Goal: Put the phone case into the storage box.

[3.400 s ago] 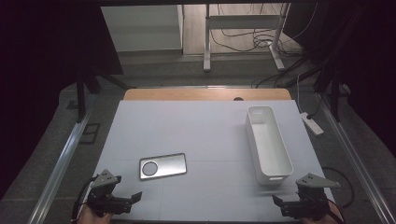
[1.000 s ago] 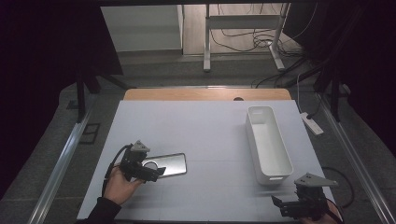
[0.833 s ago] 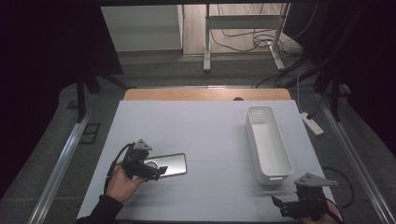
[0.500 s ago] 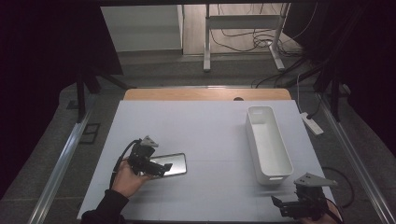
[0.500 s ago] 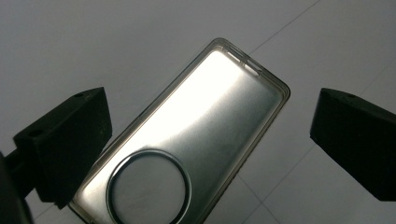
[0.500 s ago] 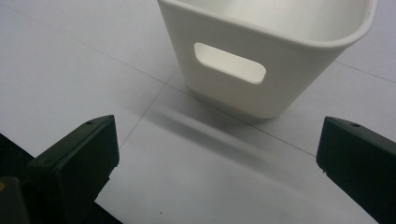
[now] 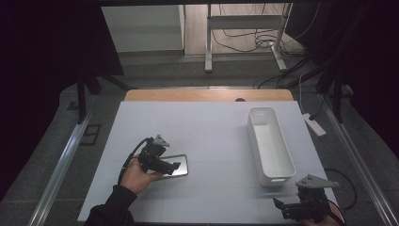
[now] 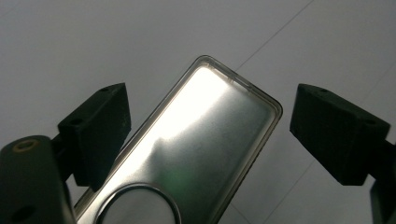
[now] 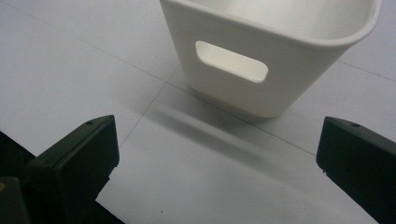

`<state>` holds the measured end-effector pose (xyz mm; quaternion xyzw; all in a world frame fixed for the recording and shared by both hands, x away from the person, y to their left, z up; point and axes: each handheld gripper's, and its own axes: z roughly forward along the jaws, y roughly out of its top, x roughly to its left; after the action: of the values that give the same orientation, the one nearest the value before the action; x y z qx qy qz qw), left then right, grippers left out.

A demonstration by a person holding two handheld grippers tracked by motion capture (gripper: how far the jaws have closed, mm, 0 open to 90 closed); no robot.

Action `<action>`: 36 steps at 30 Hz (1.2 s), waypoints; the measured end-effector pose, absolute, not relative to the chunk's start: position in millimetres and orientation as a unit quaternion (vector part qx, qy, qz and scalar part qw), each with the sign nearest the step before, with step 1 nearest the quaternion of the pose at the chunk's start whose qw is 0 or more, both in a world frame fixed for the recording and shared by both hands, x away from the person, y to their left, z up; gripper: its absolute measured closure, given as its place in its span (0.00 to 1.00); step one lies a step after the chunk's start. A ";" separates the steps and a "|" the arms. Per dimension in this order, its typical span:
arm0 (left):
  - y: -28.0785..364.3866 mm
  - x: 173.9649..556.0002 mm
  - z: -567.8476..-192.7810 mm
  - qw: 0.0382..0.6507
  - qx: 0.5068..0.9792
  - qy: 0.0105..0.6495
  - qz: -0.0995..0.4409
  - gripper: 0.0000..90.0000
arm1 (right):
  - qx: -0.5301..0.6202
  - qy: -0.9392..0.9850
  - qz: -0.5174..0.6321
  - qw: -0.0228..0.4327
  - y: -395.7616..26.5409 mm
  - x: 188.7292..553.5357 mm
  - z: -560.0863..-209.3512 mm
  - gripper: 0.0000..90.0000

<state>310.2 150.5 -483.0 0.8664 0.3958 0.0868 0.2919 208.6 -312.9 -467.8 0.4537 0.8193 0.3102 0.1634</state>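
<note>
— White tabletop (image 7: 211,122), dim room all round. What's the left gripper (image 7: 165,165) doing?

— Its jaws have just been closing, yet gaps remain each side of the phone case (image 8: 187,154) lying between them, flat on the table.

— Which way does it run?

— Long axis from seven to one o'clock in the left gripper view; clear, glossy, rounded corners.

— And the right gripper (image 7: 288,207)?

— Open, at five o'clock, near the white plastic bin (image 7: 270,143).
</note>
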 end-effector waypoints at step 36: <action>133.8 311.2 -511.5 0.282 0.878 0.384 0.045 0.99 | 0.454 0.821 0.307 0.161 -312.6 208.9 -468.4 0.01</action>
<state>311.2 133.8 -511.5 0.8780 0.3838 0.0448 0.2825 208.9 -312.6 -468.4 0.4541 0.8209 0.3066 0.1607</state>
